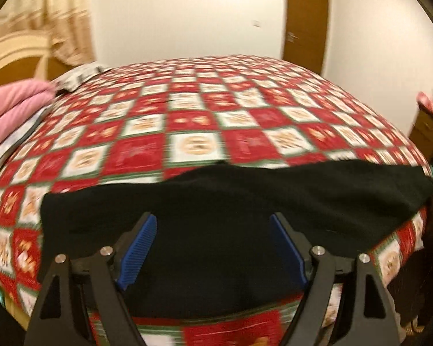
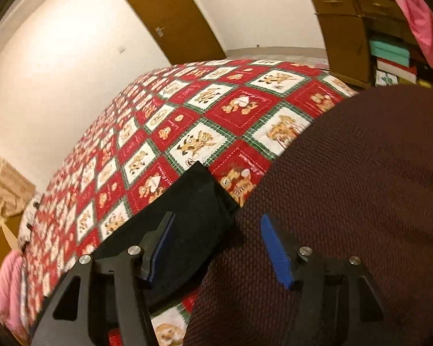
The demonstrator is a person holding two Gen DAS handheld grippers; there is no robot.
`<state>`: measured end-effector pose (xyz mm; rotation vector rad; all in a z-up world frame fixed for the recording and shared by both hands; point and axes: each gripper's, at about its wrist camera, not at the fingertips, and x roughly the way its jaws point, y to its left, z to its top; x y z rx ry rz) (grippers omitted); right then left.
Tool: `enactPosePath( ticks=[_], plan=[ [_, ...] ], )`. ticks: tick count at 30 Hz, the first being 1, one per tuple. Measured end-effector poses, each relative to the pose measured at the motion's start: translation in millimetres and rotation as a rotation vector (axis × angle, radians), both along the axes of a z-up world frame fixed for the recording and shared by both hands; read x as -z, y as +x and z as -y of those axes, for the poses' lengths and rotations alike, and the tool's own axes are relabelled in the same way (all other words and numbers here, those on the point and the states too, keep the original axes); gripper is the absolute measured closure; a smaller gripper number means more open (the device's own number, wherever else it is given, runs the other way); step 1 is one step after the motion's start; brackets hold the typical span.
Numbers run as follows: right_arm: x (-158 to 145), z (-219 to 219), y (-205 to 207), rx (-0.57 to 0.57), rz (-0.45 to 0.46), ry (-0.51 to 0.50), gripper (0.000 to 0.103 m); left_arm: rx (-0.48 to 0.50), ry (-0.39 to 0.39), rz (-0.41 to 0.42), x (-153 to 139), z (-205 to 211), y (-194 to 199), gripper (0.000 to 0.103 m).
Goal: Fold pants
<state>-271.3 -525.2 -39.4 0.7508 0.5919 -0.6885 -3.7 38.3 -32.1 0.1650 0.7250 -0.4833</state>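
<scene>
Black knit pants [image 1: 216, 201] lay flat along near edge of red-and-white teddy-bear quilt [image 1: 193, 115]. Left gripper [image 1: 212, 248] and right gripper [image 2: 216, 248] hovered, jaws apart, empty. Risk: single-layer pinch, skewed fold.

White walls [image 1: 187, 14], brown door [image 1: 306, 26], wooden dresser [image 2: 346, 28]

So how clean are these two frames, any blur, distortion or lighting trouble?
Left wrist: sideways motion blur smears the bedspread, the black pants lose all detail, fisheye bulges the bed. Right wrist: sharper at centre, blurred toward the left edge, strongly tilted; warm light, dark knitted fabric fills the right.
</scene>
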Motion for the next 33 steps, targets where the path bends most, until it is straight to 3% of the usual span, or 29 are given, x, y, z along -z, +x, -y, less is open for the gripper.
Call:
enactPosePath(
  ticks=[5, 10, 15, 17, 18, 19, 23, 28, 30, 33],
  plan=[
    [-2, 18, 49, -0.139, -0.15, -0.09, 0.041, 0.08, 0.035, -0.018, 2, 36, -13, 0.02],
    [23, 47, 83, -0.228, -0.215, -0.009, 0.041, 0.086, 0.056, -0.014, 2, 46, -19, 0.02],
    [35, 25, 107, -0.339, -0.342, -0.091, 0.047, 0.062, 0.073, -0.033, 6, 48, -17, 0.02],
    [32, 22, 107, -0.36, -0.336, -0.075, 0.062, 0.059, 0.081, -0.043, 10, 50, -14, 0.02],
    [30, 21, 106, -0.376, -0.317, -0.048, 0.078, 0.06, 0.08, -0.048, 11, 51, -14, 0.02],
    [29, 20, 106, -0.387, -0.311, -0.039, 0.084, 0.063, 0.077, -0.059, 13, 53, -14, 0.02],
    [13, -3, 111, -0.418, -0.359, -0.144, 0.089, 0.074, 0.09, -0.069, 17, 59, -16, 0.02],
    [-48, -14, 101, -0.387, -0.224, -0.325, 0.09, 0.063, 0.094, -0.052, 12, 60, -17, 0.02],
    [-62, -16, 110, -0.407, -0.242, -0.42, 0.09, 0.054, 0.085, -0.05, 10, 60, -16, 0.02],
    [-54, -8, 124, -0.426, -0.314, -0.446, 0.089, 0.045, 0.086, -0.055, 13, 62, -15, 0.02]
  ],
)
